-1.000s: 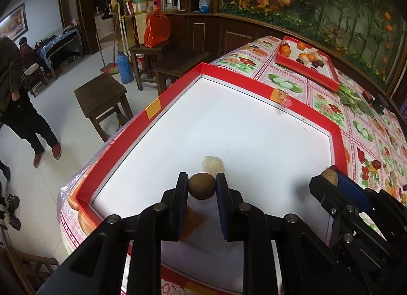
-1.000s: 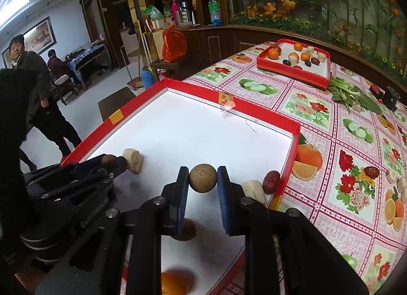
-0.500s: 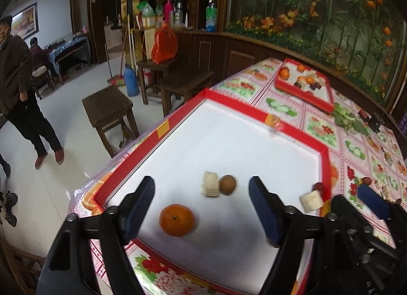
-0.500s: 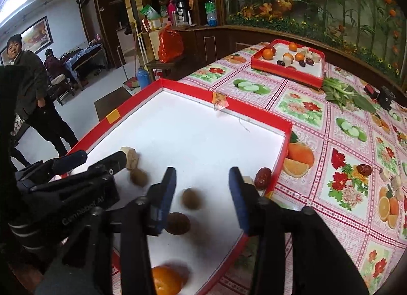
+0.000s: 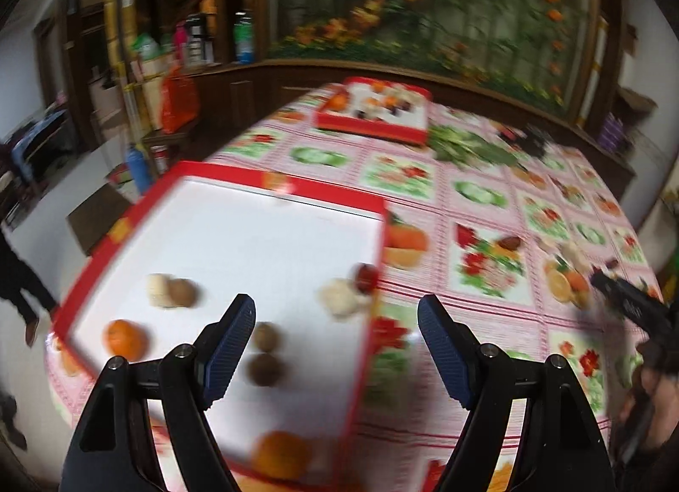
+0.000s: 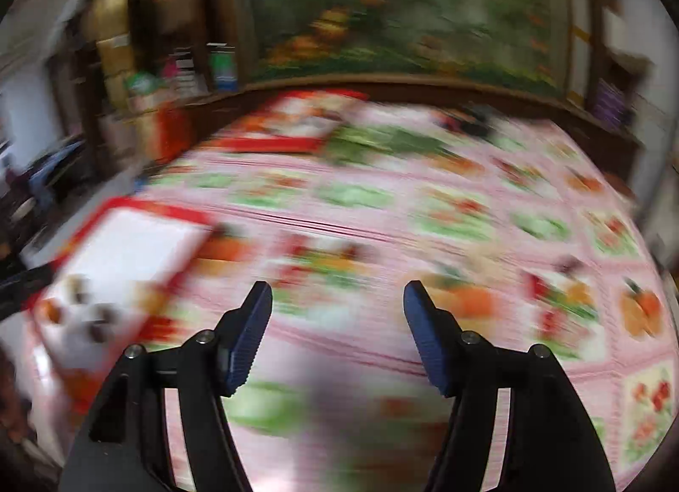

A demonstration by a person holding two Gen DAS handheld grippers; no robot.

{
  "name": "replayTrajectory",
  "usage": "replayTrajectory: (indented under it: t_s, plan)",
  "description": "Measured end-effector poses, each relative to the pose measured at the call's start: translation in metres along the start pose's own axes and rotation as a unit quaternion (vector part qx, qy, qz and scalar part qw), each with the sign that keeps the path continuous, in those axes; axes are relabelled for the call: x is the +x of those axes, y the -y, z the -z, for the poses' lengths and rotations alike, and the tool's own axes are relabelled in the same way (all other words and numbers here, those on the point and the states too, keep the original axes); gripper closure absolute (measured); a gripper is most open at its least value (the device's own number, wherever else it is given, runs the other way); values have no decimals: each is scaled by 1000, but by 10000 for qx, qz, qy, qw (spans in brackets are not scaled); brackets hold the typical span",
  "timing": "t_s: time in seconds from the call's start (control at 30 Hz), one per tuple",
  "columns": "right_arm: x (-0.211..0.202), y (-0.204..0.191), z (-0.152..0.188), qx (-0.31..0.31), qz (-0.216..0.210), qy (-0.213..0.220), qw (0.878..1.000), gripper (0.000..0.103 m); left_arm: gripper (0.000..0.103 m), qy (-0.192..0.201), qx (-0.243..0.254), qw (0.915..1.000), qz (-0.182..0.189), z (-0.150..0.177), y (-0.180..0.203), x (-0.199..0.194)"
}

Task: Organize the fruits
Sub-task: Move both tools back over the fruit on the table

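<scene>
A large red-rimmed white tray [image 5: 271, 176] holds several fruits: two brown round ones [image 5: 263, 354], an orange [image 5: 125, 337], a pale piece beside another brown fruit [image 5: 172, 290], a red date [image 5: 367, 275] and a white piece [image 5: 339, 299]. My left gripper [image 5: 335, 314] hangs open above the tray's right edge with nothing between its fingers. My right gripper [image 6: 337, 301] is over the patterned tablecloth, its jaws opening and empty; the tray [image 6: 127, 237] lies blurred to its left. A smaller red tray [image 5: 375, 108] of fruit stands far back.
The flowered tablecloth [image 5: 488, 203] covers the table. Green leaves [image 5: 467, 148] lie right of the small tray. The other gripper [image 5: 628, 301] shows at the right edge. A person's legs [image 5: 17, 280] stand on the floor at left, near a wooden stool [image 5: 97, 212].
Both grippers let go of their brown fruits, which now lie in the large tray. Both opened and swung to the right, away from the tray; the right one moved farther over the tablecloth.
</scene>
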State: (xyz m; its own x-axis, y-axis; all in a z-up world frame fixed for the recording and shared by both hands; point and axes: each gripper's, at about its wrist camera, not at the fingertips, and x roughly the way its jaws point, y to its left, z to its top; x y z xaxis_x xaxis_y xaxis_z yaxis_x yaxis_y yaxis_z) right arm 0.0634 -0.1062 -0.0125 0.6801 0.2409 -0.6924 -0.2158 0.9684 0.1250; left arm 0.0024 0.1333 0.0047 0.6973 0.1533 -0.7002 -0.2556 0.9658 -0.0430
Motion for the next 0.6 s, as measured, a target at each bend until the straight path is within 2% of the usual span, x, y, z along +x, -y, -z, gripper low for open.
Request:
replayTrajectory:
  t_s: [0.07,0.13,0.3,0.37,0.47,0.5,0.53,0.6]
  plan:
    - [15,34,-1,161,317,-144,9993,38,24,-17,156,9998,141,-2,20,5]
    - [28,56,-4,318,380,-276,9984,38,24,-36,318,9993,175,-5,37,9]
    - [59,68,-18,231,424,-457,9978,38,24,-162,498,9981,332,-14,71,27]
    - [71,69,-21,218,464,-595,9969,44,24,-182,592,9975,343,-18,89,37]
    - [81,72,-25,335,490,-681,9959,58,24,-276,691,9963,436,-23,113,55]
    - [84,73,-26,320,576,-715,9953,70,24,-345,719,9958,454,-25,121,64]
    - [84,72,-26,286,608,-728,9951,74,24,-350,731,9958,428,-26,128,72]
    - [83,73,-24,285,580,-715,9953,74,24,-372,734,9957,426,-30,143,87]
